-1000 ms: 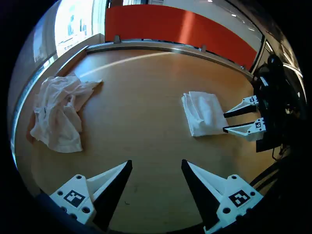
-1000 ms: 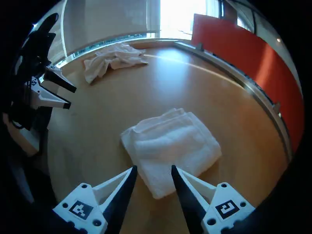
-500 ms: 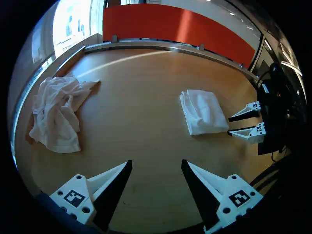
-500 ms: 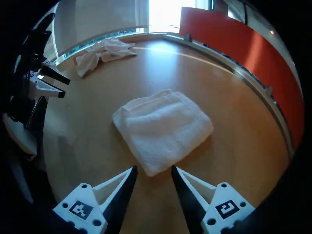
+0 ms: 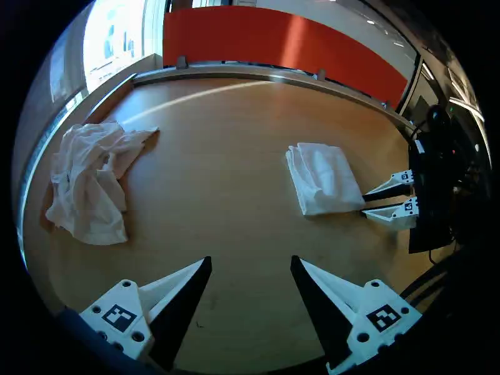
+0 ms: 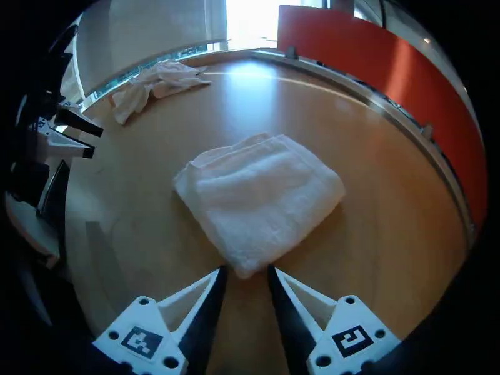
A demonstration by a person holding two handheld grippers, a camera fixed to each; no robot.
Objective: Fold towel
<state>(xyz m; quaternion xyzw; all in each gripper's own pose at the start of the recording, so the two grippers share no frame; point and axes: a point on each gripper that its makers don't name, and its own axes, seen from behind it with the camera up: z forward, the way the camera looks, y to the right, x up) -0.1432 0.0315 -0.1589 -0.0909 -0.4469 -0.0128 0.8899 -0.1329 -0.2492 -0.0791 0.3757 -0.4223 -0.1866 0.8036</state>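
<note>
The folded white towel lies flat in the middle of the wooden table, one corner pointing at the right gripper, whose fingers stand narrowly apart with that corner just at their tips, not clamped. The left gripper hovers over bare wood, well apart from the towel, fingers spread wide. A crumpled white cloth sits near the table's far edge, below a red panel.

One worktop carries two towels: one folded towel, one crumpled towel. Two tongs show, the left tongs and the right tongs. One red panel stands behind.
</note>
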